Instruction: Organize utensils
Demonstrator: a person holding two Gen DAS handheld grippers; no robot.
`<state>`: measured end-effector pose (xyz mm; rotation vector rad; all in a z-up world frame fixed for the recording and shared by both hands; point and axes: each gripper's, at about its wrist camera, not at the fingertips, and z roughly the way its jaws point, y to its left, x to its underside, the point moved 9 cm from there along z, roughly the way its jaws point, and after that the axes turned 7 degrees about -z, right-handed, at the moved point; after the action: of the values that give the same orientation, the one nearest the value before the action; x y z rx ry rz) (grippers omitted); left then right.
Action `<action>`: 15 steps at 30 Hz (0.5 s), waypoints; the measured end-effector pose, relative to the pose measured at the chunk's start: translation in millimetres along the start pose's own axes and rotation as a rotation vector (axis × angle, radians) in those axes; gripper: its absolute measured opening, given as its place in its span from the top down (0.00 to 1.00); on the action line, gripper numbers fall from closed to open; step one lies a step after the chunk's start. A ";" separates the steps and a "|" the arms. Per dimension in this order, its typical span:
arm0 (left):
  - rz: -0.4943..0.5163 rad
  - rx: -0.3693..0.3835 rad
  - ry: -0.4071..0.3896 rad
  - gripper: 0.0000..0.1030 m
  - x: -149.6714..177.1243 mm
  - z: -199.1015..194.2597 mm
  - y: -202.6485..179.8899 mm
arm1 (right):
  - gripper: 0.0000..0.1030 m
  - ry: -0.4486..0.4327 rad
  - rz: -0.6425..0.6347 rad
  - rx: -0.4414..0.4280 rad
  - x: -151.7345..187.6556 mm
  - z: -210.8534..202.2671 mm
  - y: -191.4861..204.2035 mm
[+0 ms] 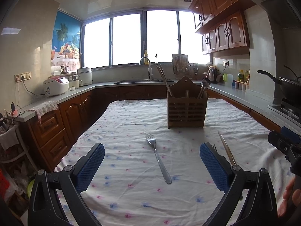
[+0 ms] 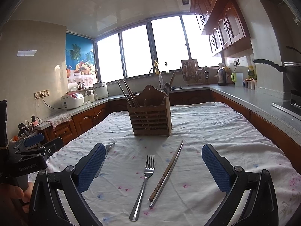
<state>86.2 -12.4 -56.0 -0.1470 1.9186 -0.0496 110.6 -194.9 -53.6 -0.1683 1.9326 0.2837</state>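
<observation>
- Wood-brown cabinets and a grey counter ring the room; the work sits on a table under a white floral tablecloth [image 2: 216, 131].
- Furthest left is the left gripper [image 1: 152, 161]: its blue-padded fingers [image 1: 90, 167] stand wide apart and hold nothing.
- Between those fingers, in the left wrist view, lies one steel fork [image 1: 158, 160] flat on the cloth. Tines point away toward the holder, the handle runs back toward the camera and slants a little right. Its long axis lies roughly along the gripper's reach, so I judge a straight drop would close the pads across the handle.
- A second fork [image 2: 144, 186] lies to the right of the first, between the fingers of the right gripper [image 2: 153, 163], which is also spread wide and empty. Tines away, handle slanting back and left.
- Just right of that fork lie two chopsticks [image 2: 167, 173], one dark wood and one metal, touching along most of their length, tips angled away and right.
- Beyond all of these stands the wooden slatted utensil holder [image 2: 150, 120], upright, already holding chopsticks [image 2: 128, 94] in its left compartment and a spoon [image 2: 167, 89] toward the right.
- Each gripper is nearest to its own fork; the chopsticks fall to the right one. Thin, flat metal on soft cloth may slide or bunch the fabric when pinched.
</observation>
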 end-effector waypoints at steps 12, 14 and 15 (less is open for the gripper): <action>-0.013 0.006 0.018 0.01 0.6 3.7 -2.7 | 0.00 0.017 0.010 0.005 1.6 6.6 -3.5; -0.015 0.008 0.020 0.01 -0.2 4.3 -3.3 | 0.00 0.019 0.010 0.006 1.6 7.0 -3.5; -0.016 0.008 0.021 0.01 -0.8 5.0 -3.4 | 0.00 0.019 0.010 0.006 1.6 6.9 -3.6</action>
<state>91.5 -15.5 -56.6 -0.1568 1.9382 -0.0702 117.1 -196.4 -57.9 -0.1574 1.9533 0.2840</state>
